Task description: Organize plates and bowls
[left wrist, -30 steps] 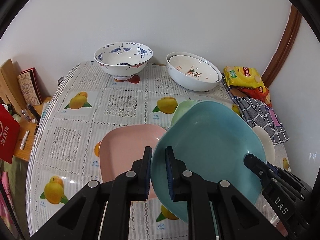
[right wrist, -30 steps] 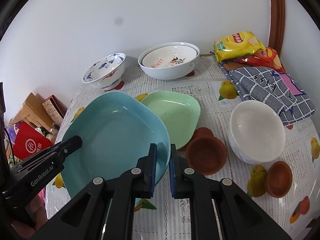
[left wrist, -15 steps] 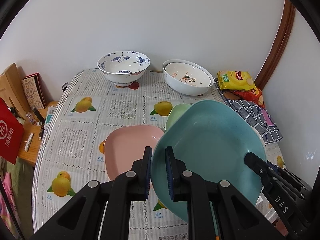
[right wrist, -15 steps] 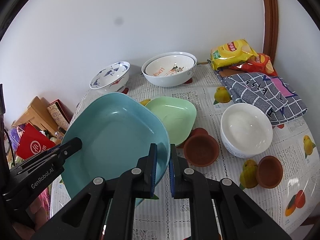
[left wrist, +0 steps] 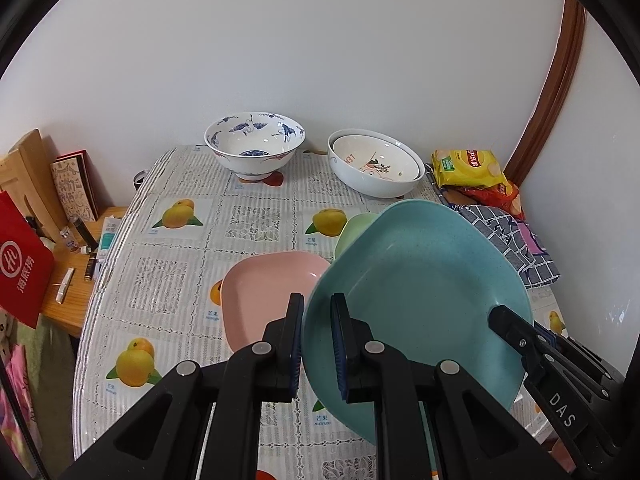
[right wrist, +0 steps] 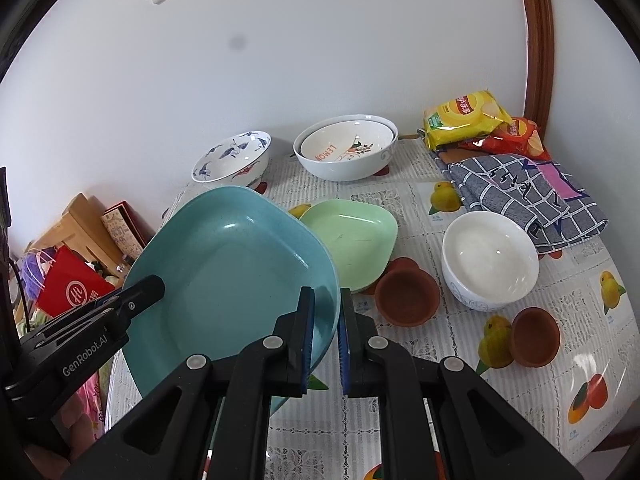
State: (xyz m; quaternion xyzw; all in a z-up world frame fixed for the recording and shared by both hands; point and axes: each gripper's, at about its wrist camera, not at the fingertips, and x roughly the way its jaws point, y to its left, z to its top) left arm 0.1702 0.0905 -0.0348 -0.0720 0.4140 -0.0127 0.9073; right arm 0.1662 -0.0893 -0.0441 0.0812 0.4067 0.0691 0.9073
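Teal plate — glossy, speckled, rounded-square; both grippers clamp rim.

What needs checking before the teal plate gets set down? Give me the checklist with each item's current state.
1. Left gripper clamped on the teal plate rim: ok.
2. Right gripper clamped on the opposite rim: ok.
3. Plate clear of the table: ok, it is held tilted above the tablecloth.
4. Pink plate empty, free as a stacking spot: ok.
5. Green plate empty, free as a stacking spot: ok, but a brown cup stands close beside its edge.
6. Underside of the teal plate clean and dry: cannot tell, it is hidden in both views.
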